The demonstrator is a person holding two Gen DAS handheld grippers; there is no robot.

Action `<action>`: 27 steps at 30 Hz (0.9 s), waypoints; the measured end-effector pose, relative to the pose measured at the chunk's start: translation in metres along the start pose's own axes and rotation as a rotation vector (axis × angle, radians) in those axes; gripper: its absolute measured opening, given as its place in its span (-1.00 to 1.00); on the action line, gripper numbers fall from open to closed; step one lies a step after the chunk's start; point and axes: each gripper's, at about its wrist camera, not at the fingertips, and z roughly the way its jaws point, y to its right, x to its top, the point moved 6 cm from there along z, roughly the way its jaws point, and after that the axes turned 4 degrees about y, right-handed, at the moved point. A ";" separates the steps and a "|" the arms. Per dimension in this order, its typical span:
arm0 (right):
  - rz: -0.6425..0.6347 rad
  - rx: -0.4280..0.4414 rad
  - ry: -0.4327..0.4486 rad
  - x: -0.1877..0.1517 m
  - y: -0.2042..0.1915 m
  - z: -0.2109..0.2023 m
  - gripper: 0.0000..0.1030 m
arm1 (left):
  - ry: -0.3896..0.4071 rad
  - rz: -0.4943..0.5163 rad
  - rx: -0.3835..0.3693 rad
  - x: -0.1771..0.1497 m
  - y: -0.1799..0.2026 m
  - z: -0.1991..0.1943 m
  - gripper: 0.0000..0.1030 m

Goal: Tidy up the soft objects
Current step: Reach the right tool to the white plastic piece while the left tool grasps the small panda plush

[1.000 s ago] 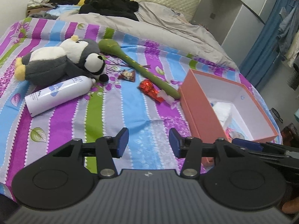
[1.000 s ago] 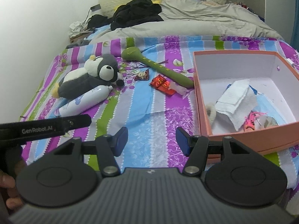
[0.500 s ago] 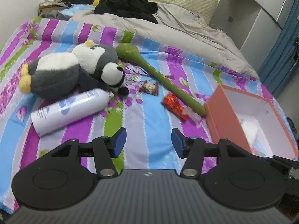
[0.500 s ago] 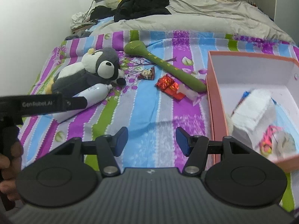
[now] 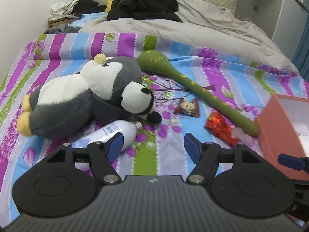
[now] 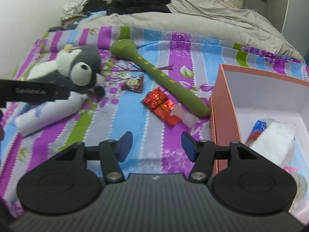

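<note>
The plush penguin [image 5: 81, 100] lies on its side toward the left edge of the bed [image 5: 146, 160], its head resting against a white spray bottle [image 5: 114, 133] that lies just in front of it, and nothing has hold of it yet. Beside it the long green soft toy [image 5: 193, 87] stretches diagonally across the striped sheet, its thin end touching the outer wall of the pink box [image 6: 226, 116] that sits at the right edge of the bed. Between these lie a small printed snack packet [image 6: 134, 83] and a shiny red wrapper [image 6: 160, 104] with a bit of clear plastic at its end. Inside the box I can already see a folded white cloth or tissue [image 6: 274, 139] and a blue-and-red packet [image 6: 256, 127], so some sorting looks done, while both plush pieces are left to be put away; I would say the job is somewhere around its middle at best. The left hand-held gripper [image 5: 152, 147] hovers low over the sheet just by the bottle, its jaws opening with nothing between them. The right hand-held gripper [image 6: 156, 145] hangs above bare sheet near the box corner, parted and empty. The only writing I can make out is "GenRobot.AI" on the black bar of the other tool in the right view; the print on the bottle and packets is too blurred to read.
</note>
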 end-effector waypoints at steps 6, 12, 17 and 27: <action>-0.098 -0.100 -0.025 0.002 0.005 0.054 0.07 | 0.034 0.051 0.091 0.017 -0.017 0.043 0.45; -0.174 -0.156 -0.030 0.008 0.002 0.081 0.05 | 0.062 0.062 0.079 0.035 -0.030 0.074 0.45; -0.227 -0.214 -0.055 0.008 0.005 0.101 0.05 | 0.061 0.039 0.036 0.040 -0.034 0.097 0.45; -0.302 -0.276 -0.127 -0.001 0.013 0.127 -0.05 | 0.067 0.001 -0.008 0.045 -0.037 0.120 0.24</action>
